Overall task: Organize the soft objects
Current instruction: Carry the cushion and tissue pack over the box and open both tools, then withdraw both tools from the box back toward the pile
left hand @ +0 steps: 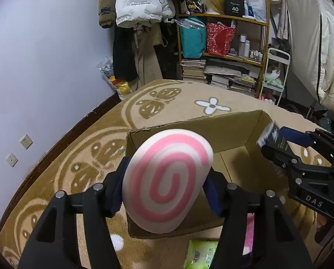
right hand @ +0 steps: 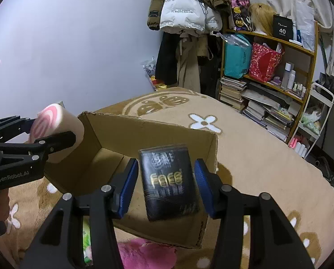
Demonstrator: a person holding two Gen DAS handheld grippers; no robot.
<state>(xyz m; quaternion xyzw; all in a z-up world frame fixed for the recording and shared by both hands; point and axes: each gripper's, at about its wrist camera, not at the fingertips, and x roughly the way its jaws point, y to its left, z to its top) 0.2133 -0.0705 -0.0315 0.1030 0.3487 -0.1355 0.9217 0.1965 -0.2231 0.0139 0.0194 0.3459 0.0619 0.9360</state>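
- I have the left gripper [left hand: 167, 192] squeezed on the pink-swirl cushion [left hand: 167, 179], holding it over the near-left corner of the cardboard box [left hand: 240, 127]
- The right gripper [right hand: 165, 188] looks parted: in its own view both blue pads [right hand: 128, 188] stand off the black tissue pack [right hand: 169, 183], which hangs over the box's near wall, so I judge it is being dropped
- To do this well I'd carry the cushion further over the opening before letting go, keeping the two grippers apart
- The cushion is a plump white oval with a pink spiral face; it should flatten easily
- A green packet [left hand: 200, 255] and a pink plush [right hand: 144, 255] wait on the rug [left hand: 77, 157] just beside the box
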